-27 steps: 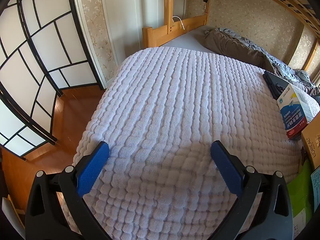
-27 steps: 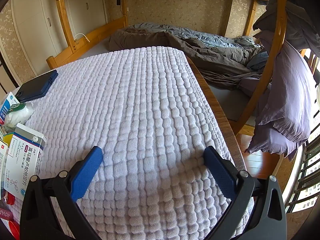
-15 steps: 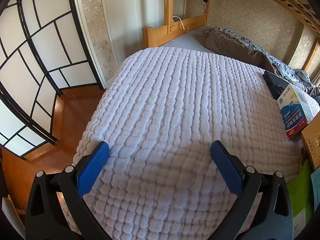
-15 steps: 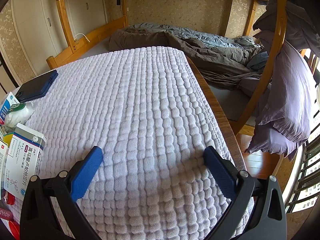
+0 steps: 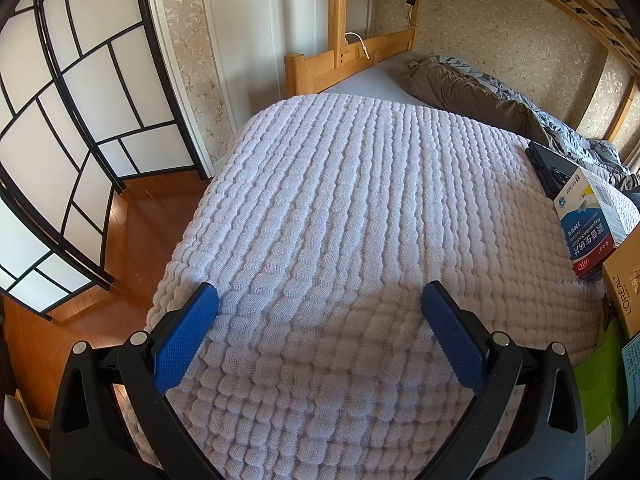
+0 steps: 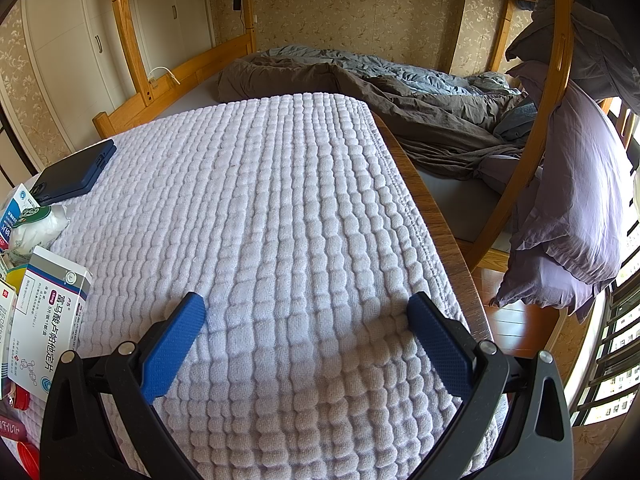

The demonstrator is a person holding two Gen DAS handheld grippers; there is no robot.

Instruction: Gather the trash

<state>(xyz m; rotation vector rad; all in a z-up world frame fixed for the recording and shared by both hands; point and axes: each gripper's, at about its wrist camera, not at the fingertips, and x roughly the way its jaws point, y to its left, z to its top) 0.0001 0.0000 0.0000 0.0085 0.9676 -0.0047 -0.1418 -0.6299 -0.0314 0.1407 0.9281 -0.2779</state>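
A lavender waffle-weave blanket (image 5: 360, 208) is covering the bench (image 6: 436, 216), whose wooden edge is showing along the right side in the right wrist view; beyond it a wooden bunk bed (image 6: 192, 64) is carrying rumpled grey-brown bedding (image 6: 400, 92); a shoji-style screen (image 5: 60, 100) is standing over orange wood floor (image 5: 132, 216) at the left; a purple sheet (image 6: 572, 200) is hanging from the bed's curved rail at the right.

The left gripper (image 5: 320, 316) is hovering low over the blanket, jaws spread wide, nothing between the blue pads (image 5: 184, 340); the right gripper (image 6: 304, 320) is hovering likewise, jaws released and holding nothing.

The trash is lying between the two views, well outside both sets of jaws: a blue-and-white medicine box (image 5: 588, 224) leaning against a tan L'Oreal carton (image 5: 624, 280) at the left camera's right edge, a green packet (image 5: 600, 376) below it; a white medicine box (image 6: 44, 320) and a crumpled white wrapper (image 6: 36, 228) at the right camera's left edge; a dark blue flat case (image 6: 76, 172) is resting farther back on the blanket.
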